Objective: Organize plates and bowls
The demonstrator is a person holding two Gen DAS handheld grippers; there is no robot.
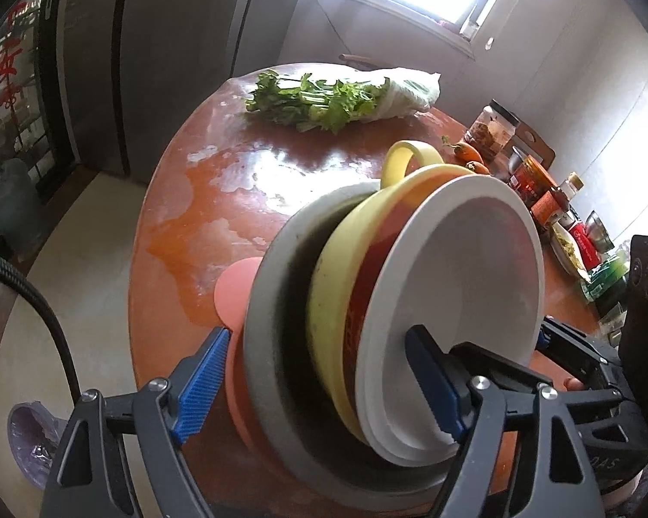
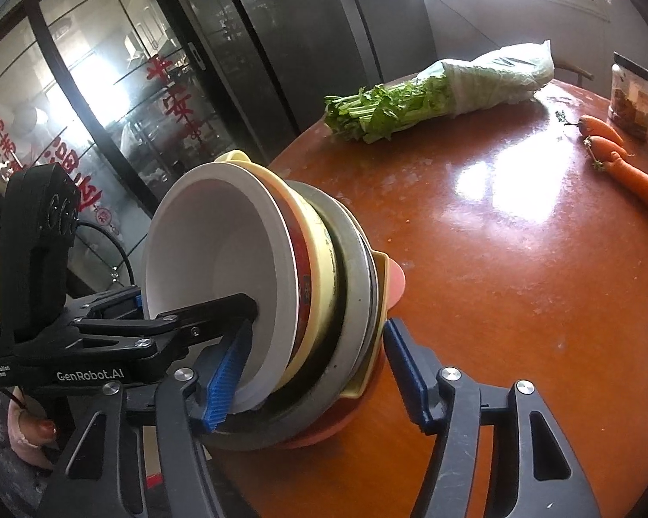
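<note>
Stacked bowls (image 1: 410, 302) between both grippers' jaws

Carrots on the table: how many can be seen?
3. In the right wrist view they lie together near the table's far right edge: one nearest the jar, one beside it, one closest to the camera. Others may be hidden.

Bagged celery (image 2: 436, 90), carrots (image 2: 617, 159), jar (image 2: 630, 93), perhaps sauce bottles (image 1: 553, 198), round table (image 2: 518, 280).
</note>
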